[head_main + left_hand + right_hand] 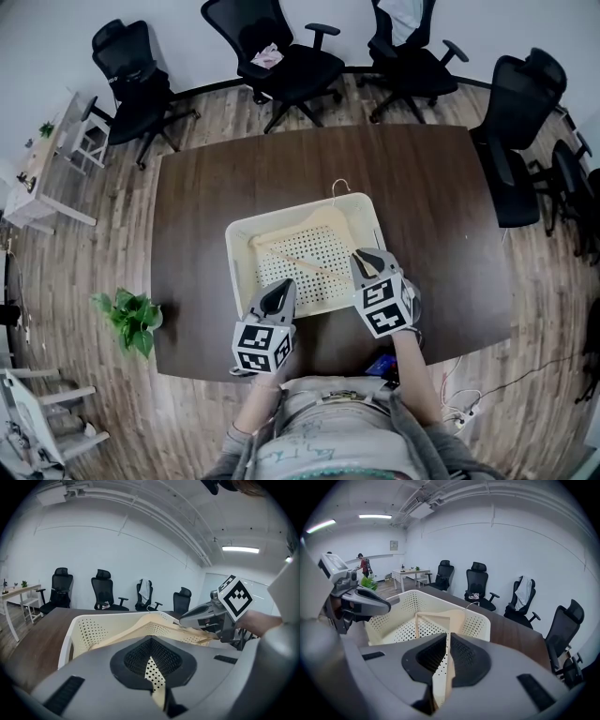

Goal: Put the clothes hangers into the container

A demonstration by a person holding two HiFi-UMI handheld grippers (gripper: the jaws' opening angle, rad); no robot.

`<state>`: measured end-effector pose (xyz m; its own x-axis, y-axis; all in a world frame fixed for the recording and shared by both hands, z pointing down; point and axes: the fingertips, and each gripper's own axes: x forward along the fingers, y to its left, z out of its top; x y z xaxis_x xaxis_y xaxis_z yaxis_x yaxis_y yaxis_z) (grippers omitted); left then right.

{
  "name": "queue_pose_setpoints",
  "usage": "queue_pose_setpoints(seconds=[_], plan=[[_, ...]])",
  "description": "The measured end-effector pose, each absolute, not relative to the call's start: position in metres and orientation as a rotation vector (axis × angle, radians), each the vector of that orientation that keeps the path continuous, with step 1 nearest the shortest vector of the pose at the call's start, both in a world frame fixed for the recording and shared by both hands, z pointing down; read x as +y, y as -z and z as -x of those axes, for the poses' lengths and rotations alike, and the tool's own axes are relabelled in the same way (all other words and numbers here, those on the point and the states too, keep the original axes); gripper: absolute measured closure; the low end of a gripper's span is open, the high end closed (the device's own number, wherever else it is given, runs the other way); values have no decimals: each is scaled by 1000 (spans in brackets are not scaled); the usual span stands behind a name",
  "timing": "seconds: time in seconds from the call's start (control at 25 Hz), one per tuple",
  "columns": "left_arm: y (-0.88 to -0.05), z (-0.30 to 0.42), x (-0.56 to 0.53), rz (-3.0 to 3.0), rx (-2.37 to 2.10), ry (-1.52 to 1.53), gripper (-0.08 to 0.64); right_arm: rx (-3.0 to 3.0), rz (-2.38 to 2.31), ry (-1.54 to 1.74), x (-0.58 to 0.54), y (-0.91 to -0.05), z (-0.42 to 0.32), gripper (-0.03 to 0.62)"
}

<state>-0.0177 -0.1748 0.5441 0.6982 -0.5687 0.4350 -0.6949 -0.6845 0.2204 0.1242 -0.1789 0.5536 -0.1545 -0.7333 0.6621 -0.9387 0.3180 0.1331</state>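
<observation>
The right hand-held gripper (pixel 366 258) is pressed almost together, pinching one end of a pale wooden hanger (pixel 440 617); a thin strip of wood runs between its dark pads. It sits at the near right corner of a cream perforated basket (pixel 232 253). The left hand-held gripper (pixel 279 291) is over the near rim, and its pads appear clamped on the dotted basket wall, steadying it.

The hanger lies mostly inside the basket. Its held end is raised, so in the left gripper view its shoulder arches above the rim. Its wire hook (pixel 339 186) pokes out over the far wall. No other hanger shows on the bench (pixel 197 216), a dark brown top with the basket near its middle.

Judging from this, the step in hand is lowering this hanger into the basket. The next move likely calls for dropping the held end below the rim, then spreading the right jaws to let go, while the left keeps the light basket from sliding. The hook over the far wall may need a nudge inward so the hanger lies flat.

Black office chairs (pixel 281 56) ring the bench, and a potted plant (pixel 131 317) stands on the wood floor to the left.
</observation>
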Motion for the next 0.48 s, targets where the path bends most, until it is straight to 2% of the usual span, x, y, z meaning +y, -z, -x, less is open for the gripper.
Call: queue_pose_setpoints(seconds=[0.48], plan=[[-534, 9, -171, -2526, -973, -424, 549, -2078, -1474, -433, -167, -533, -108, 561]])
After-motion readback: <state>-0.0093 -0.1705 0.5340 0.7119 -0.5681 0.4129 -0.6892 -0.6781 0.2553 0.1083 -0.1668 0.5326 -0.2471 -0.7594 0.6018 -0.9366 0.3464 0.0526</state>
